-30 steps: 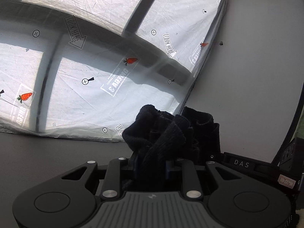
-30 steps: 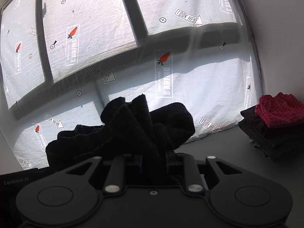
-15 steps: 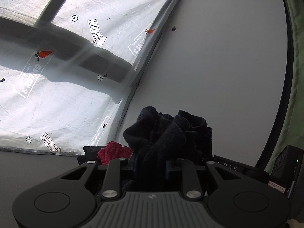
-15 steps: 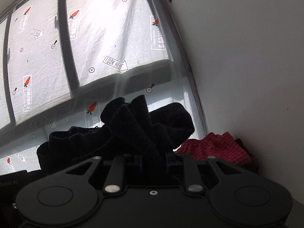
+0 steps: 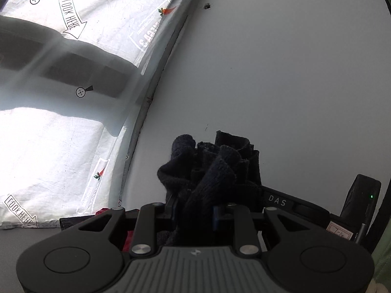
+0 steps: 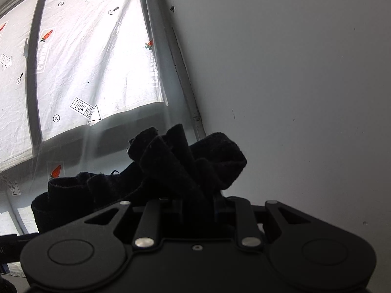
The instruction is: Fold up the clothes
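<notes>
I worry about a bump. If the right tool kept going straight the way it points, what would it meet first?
Probably the plain grey wall. The right tool, shut on the black garment, points at it; how far off is unclear.

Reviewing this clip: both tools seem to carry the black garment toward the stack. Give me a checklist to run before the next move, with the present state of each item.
1. Left tool clamped on the black garment: ok, cloth bunched between its fingers.
2. Right tool clamped on the same garment: ok.
3. Garment spans between both tools: ok, it runs off to the left in the right wrist view.
4. Folded stack in sight: partly, only the red cloth and a dark edge show below the left tool.
5. Garment lies neatly folded: cannot tell, only bunched cloth shows.
6. Table space beside the stack: cannot tell.
</notes>
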`<state>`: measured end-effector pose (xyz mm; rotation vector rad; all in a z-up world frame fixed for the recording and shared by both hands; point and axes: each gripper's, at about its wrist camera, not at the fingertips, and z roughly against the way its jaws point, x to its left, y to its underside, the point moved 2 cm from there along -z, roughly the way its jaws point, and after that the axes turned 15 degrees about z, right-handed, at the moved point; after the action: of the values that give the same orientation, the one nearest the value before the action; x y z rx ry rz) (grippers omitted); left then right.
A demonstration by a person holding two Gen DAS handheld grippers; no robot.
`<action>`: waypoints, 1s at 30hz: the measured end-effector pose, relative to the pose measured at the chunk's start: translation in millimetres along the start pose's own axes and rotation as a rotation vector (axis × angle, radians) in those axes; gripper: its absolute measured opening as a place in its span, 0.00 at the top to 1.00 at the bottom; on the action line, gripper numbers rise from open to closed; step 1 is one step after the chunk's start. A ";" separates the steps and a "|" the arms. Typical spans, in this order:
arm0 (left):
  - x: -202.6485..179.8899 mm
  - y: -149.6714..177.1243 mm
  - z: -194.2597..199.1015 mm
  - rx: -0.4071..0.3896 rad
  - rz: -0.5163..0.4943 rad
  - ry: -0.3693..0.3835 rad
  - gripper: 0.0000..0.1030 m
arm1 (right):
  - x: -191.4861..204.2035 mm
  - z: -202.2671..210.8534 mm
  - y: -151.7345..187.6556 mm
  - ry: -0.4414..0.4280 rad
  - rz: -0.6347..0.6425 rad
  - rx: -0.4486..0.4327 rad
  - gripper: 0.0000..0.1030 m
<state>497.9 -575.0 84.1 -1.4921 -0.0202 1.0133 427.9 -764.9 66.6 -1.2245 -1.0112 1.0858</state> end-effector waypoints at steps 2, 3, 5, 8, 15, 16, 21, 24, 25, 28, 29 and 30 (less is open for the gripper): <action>28.3 -8.9 -36.1 0.031 0.041 -0.071 0.73 | -5.1 -37.7 5.8 0.011 0.013 0.017 0.78; 42.9 -13.2 -54.1 0.047 0.064 -0.108 0.73 | -7.2 -58.1 10.2 0.017 0.010 0.038 0.78; 74.8 -14.6 -83.9 0.070 0.109 -0.178 0.72 | -8.4 -101.6 24.4 0.037 0.018 0.114 0.76; 125.9 -10.7 -122.0 0.105 0.170 -0.300 0.71 | -2.6 -161.0 58.9 0.036 0.130 0.199 0.75; 209.9 10.8 -158.2 0.146 0.302 -0.411 0.49 | 9.4 -266.2 116.9 -0.001 0.326 0.421 0.65; 219.2 15.0 -160.0 0.145 0.325 -0.419 0.47 | 8.3 -273.8 119.3 -0.007 0.324 0.444 0.64; 232.5 16.0 -160.5 0.137 0.406 -0.417 0.29 | -2.3 -288.4 124.2 -0.014 0.297 0.509 0.56; 225.0 6.1 -158.5 0.154 0.400 -0.413 0.25 | -5.7 -276.7 123.7 -0.007 0.305 0.489 0.55; 219.4 2.2 -153.1 0.152 0.389 -0.420 0.23 | -6.1 -273.2 122.3 -0.004 0.314 0.482 0.54; 200.6 -9.8 -119.6 0.109 0.356 -0.425 0.19 | 1.0 -263.8 111.1 0.031 0.372 0.462 0.44; 192.4 -12.9 -101.2 0.088 0.349 -0.420 0.16 | 6.4 -256.0 104.9 0.038 0.406 0.444 0.36; 184.1 -15.9 -82.7 0.066 0.341 -0.415 0.12 | 9.7 -249.7 100.1 0.043 0.423 0.428 0.33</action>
<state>667.1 -534.5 -19.3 -1.2258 -0.0283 1.5726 665.8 -802.2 -53.8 -1.1213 -0.4543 1.5055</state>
